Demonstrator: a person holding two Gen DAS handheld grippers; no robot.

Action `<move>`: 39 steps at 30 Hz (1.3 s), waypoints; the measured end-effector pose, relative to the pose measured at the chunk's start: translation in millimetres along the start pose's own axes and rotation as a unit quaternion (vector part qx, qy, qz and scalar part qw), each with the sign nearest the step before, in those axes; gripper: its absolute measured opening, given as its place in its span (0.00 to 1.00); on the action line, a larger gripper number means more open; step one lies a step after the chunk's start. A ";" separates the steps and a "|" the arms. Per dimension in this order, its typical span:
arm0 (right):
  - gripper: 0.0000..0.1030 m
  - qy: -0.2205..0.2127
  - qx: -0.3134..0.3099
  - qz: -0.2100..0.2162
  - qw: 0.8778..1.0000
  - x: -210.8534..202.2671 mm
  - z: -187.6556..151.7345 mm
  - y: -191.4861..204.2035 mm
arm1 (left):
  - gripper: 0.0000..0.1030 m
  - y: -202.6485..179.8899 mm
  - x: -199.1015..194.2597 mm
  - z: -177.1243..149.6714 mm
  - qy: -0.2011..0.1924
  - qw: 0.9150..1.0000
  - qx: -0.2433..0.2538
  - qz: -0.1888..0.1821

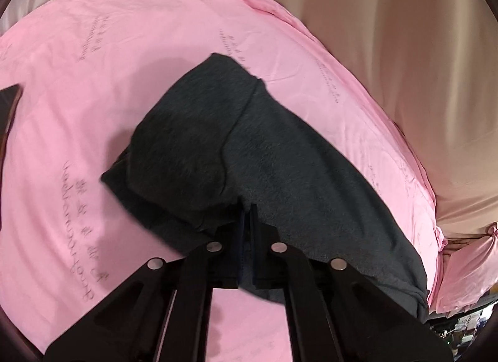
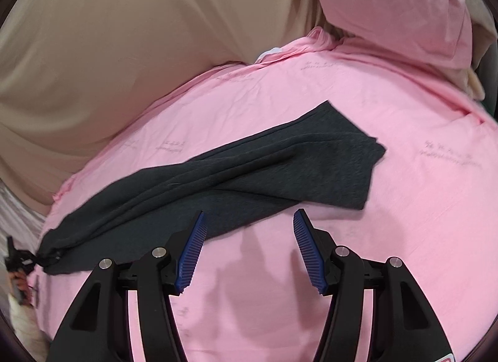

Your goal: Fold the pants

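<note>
Pink sheet bears unreadable grey script — left gripper fingers pinch the pants; right gripper fingers spread.

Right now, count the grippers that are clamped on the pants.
1. The left gripper is shut on the dark pants at their near edge. The right gripper hangs open over the pink sheet, holding nothing.

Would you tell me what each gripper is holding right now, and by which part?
The left gripper is shut on the dark grey pants, pinching a fabric edge. The right gripper is open, holding nothing.
</note>
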State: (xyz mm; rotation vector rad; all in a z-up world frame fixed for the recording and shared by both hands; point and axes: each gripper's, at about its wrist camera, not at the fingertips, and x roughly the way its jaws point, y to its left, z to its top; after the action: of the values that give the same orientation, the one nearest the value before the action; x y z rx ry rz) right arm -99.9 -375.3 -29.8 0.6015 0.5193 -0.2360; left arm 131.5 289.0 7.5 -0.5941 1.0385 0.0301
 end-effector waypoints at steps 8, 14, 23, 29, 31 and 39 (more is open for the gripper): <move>0.57 0.062 0.085 -0.022 0.994 70.6 50.3 -13.7 | 0.01 10.6 -8.3 -8.6 0.005 1.000 0.009 0.001; 0.04 -0.017 0.089 0.008 0.996 47.4 84.6 -6.3 | 0.01 3.0 -19.9 2.8 -0.012 1.000 0.023 0.014; 0.03 0.015 0.044 -0.044 0.998 40.5 44.6 -48.2 | 0.00 24.4 -29.5 -3.6 -0.028 0.996 0.045 0.073; 0.14 0.011 0.054 -0.054 0.997 41.0 29.3 -56.2 | 0.06 37.5 -19.1 -19.4 -0.006 1.000 0.013 0.010; 0.28 0.002 0.039 -0.074 0.996 32.5 24.6 -54.6 | 0.38 37.3 -23.9 -19.0 -0.015 1.000 0.004 -0.003; 0.41 -0.021 0.037 -0.032 0.999 23.6 -19.8 -37.2 | 0.83 28.3 -23.3 -5.1 -0.038 0.998 -0.019 -0.037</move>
State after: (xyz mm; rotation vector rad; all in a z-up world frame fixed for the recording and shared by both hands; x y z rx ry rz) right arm -100.9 -394.9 -73.9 0.6508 0.4922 -0.3291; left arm 106.9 316.3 12.0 -0.6602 0.9433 0.0081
